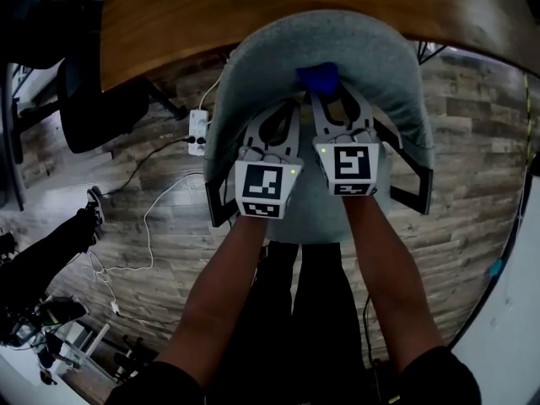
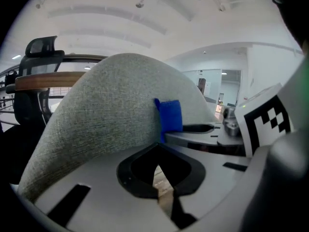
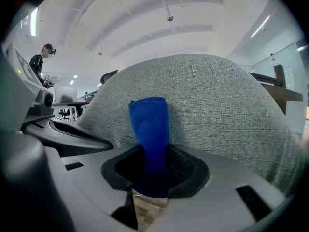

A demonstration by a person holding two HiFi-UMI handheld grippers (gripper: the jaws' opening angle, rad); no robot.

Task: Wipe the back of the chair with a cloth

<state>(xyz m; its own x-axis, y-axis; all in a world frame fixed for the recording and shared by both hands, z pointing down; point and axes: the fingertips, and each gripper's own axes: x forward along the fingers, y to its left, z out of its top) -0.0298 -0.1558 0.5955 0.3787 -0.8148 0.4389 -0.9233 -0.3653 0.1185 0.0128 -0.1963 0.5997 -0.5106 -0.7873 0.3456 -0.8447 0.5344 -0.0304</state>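
Observation:
The chair's grey fabric back [image 1: 253,66] curves in front of me, tucked under a wooden table. My right gripper [image 1: 325,98] is shut on a blue cloth [image 1: 319,78], which presses against the back near its top edge. In the right gripper view the blue cloth [image 3: 149,122] stands up from between the jaws of the right gripper [image 3: 153,151], flat on the grey fabric [image 3: 212,100]. My left gripper [image 1: 289,108] rests just left of it, jaws together with nothing in them. From the left gripper [image 2: 157,148] view, the cloth [image 2: 169,115] shows to the right on the chair back [image 2: 111,110].
A wooden tabletop [image 1: 253,7] overhangs the chair. A white power strip [image 1: 198,132] and cables lie on the wood floor at left. A black office chair [image 1: 93,99] stands further left. A person [image 3: 41,57] stands far off in the right gripper view.

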